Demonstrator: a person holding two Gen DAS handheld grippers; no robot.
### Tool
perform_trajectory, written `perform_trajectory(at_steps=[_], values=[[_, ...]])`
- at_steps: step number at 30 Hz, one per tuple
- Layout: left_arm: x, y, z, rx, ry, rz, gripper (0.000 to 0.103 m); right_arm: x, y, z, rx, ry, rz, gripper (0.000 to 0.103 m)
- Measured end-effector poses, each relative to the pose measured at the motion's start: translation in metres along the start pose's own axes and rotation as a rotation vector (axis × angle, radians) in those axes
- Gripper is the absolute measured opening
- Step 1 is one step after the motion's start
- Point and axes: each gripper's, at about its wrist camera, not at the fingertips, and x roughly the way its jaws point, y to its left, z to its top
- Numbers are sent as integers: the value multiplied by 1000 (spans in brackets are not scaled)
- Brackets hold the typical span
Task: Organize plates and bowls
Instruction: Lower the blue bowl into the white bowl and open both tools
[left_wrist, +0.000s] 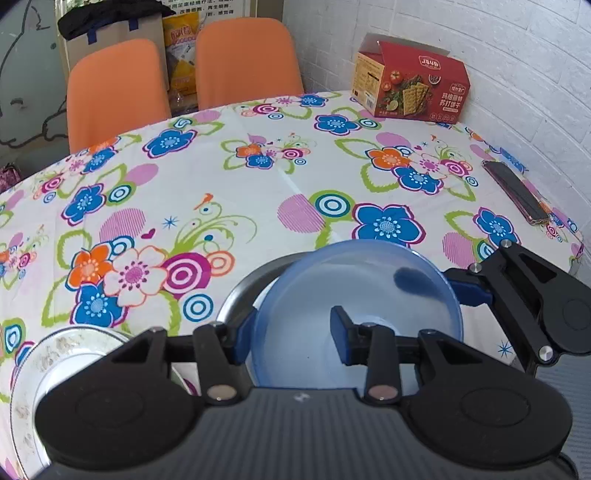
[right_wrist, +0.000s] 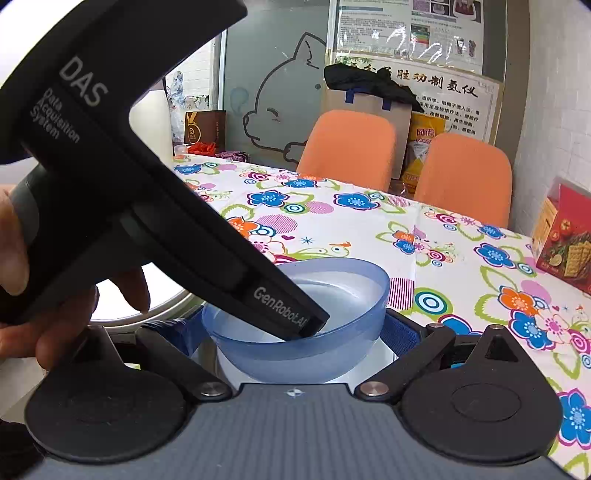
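Clearly, blue bowl (left_wrist: 354, 306) rim between left jaws, right jaws flanking

Dining room: floral-clothed table (left_wrist: 258, 192), chairs (left_wrist: 247, 62)

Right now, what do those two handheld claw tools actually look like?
Both are black plastic with a ribbed grey body, round pivot discs, silver screws and blue pads on the fingers. The left claw carries white lettering in the right wrist view: "DAS Data Acquisition System" and "GenRobot.AI". The right claw looks alike. No cables or sleeves visible.
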Motion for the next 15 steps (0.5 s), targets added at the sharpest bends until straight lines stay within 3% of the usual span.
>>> perform_trajectory(at_steps=[1, 2, 3, 4, 15], values=[[3, 0, 0, 4, 3, 12, 39, 0, -1, -2, 7, 4, 0, 87], [5, 0, 0, 13, 2, 31, 47, 0, -3, -4, 13, 10, -1, 86], [5, 0, -1, 24, -9, 44, 65, -3, -4, -7, 21, 14, 1, 86], [5, 1, -1, 27, -16, 55, 70, -3, -6, -8, 29, 23, 2, 86], [-10, 30, 6, -93, -71, 13, 70, -30, -5, -25, 102, 25, 20, 86]])
